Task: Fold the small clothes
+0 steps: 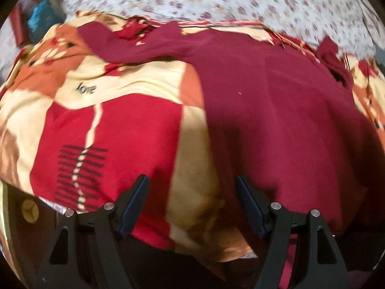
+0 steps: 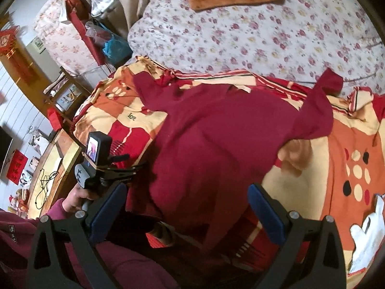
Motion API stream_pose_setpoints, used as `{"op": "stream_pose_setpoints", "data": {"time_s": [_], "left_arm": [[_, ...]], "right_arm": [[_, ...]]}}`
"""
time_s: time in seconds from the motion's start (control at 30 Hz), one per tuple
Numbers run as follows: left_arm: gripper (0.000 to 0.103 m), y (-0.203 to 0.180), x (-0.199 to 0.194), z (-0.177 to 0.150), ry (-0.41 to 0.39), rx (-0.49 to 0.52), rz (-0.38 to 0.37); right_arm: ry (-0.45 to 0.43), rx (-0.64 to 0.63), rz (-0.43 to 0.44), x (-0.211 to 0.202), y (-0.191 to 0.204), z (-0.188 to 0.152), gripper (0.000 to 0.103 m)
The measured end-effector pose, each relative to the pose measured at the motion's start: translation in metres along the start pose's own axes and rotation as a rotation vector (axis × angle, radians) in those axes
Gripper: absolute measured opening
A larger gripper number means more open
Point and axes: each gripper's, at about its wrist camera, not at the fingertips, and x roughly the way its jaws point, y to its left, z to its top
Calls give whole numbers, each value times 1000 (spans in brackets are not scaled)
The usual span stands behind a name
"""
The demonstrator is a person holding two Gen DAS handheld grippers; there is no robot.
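A maroon top (image 2: 216,144) lies spread on a patterned blanket (image 2: 349,149) on the bed, its two sleeves reaching toward the floral sheet (image 2: 240,36) beyond. The left hand-held gripper (image 1: 192,202) hangs above the near edge of the top with its jaws wide and nothing between them, and in the right wrist view it shows at the left, gripped by a hand (image 2: 77,198) in a maroon sleeve. The right hand-held gripper (image 2: 186,207) is also wide and empty, poised over the top's near hem.
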Motion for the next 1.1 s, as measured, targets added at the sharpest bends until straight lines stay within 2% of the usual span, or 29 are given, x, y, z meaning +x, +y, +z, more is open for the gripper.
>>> {"op": "stream_pose_setpoints", "data": {"time_s": [0.2, 0.3, 0.47, 0.73, 0.93, 1.0, 1.1], "left_arm": [[55, 12, -33, 13, -89, -70, -47], [55, 10, -53, 24, -139, -67, -84], [55, 3, -76, 45, -206, -55, -115], [55, -23, -102, 71, -264, -31, -129], [55, -37, -114, 82, -307, -32, -142], [55, -41, -111, 84, -302, -43, -143], [55, -44, -100, 87, -288, -56, -145]], "right_arm": [[-7, 32, 10, 29, 14, 10, 103], [11, 71, 73, 35, 24, 19, 103], [27, 85, 184, 12, 48, 35, 103], [-21, 51, 211, -48, 80, 60, 103], [-96, 4, 141, -74, 87, 60, 103], [-112, -15, 99, -67, 85, 58, 103], [-143, -58, -25, -35, 77, 54, 103]]}}
